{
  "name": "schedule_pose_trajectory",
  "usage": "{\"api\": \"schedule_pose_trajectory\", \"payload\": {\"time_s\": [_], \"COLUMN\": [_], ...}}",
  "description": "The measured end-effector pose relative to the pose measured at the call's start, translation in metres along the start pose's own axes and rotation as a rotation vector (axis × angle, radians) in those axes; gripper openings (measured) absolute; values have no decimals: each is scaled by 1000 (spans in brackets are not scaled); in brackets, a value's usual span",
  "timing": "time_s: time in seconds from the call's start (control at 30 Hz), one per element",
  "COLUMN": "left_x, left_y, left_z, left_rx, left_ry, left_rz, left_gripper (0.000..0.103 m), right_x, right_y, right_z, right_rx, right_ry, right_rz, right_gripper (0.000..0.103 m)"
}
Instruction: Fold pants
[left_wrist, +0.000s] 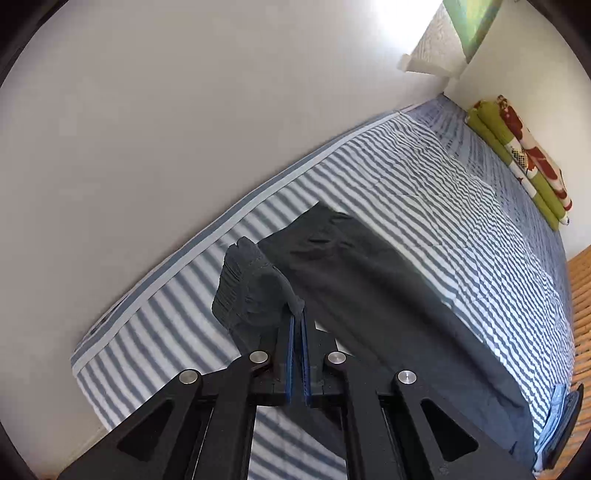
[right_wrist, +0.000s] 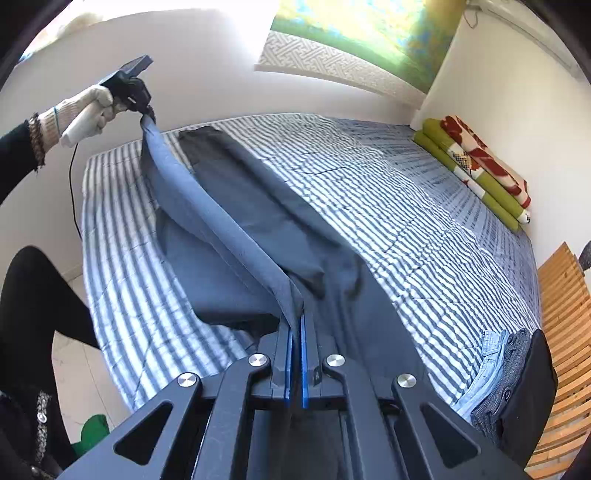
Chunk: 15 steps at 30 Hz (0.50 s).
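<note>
Both grippers are clamped on one edge of the dark pants (right_wrist: 236, 221): the left gripper (left_wrist: 297, 321) far left, the right gripper (right_wrist: 298, 325) near. The rest lies on the striped bed (right_wrist: 406, 206). The thin edge might slip out and flop down crooked if one side pulls harder.

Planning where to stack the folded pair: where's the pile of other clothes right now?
In the right wrist view, the pile of clothes sits at the bed's lower-right corner, beside the wooden slats, right of the pants.
</note>
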<state>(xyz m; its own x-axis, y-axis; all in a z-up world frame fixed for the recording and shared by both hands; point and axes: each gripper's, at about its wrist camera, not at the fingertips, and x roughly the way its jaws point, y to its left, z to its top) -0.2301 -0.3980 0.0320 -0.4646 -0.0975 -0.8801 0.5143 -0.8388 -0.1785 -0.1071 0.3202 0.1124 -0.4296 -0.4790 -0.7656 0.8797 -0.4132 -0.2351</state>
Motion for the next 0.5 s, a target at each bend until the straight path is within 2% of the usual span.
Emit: {"api": "schedule_pose_trajectory", "payload": {"time_s": [0.17,0.3,0.37,0.4,0.43,0.47,0.5], "left_x": [57,114,139,148,154,156,150], "left_y": [-64,-92,-101,-104,-106,-107,-105], "left_z": [48,71,80,84,88,92,94], "left_rx": [40,8,-23,-29,-32,-37,-37], "left_ry": [26,79,107,132,150,133,102], "left_rz": [48,65,68,59,58,64,64], "left_gripper": [3,3,10,17,33,43,46], "right_x": [60,112,140,154,168,179,189], "right_y": [-59,-93,-103,-107,-112,-117,-117], "right_z": [25,29,28,28,27,25,22], "right_rx": [72,111,116,113,114,116,111], "right_ry": [50,113,150,170,189,209,229], "right_rz": [-37,-44,-55,-64,-72,-77,-86], "right_gripper": [3,3,3,3,3,3,3]}}
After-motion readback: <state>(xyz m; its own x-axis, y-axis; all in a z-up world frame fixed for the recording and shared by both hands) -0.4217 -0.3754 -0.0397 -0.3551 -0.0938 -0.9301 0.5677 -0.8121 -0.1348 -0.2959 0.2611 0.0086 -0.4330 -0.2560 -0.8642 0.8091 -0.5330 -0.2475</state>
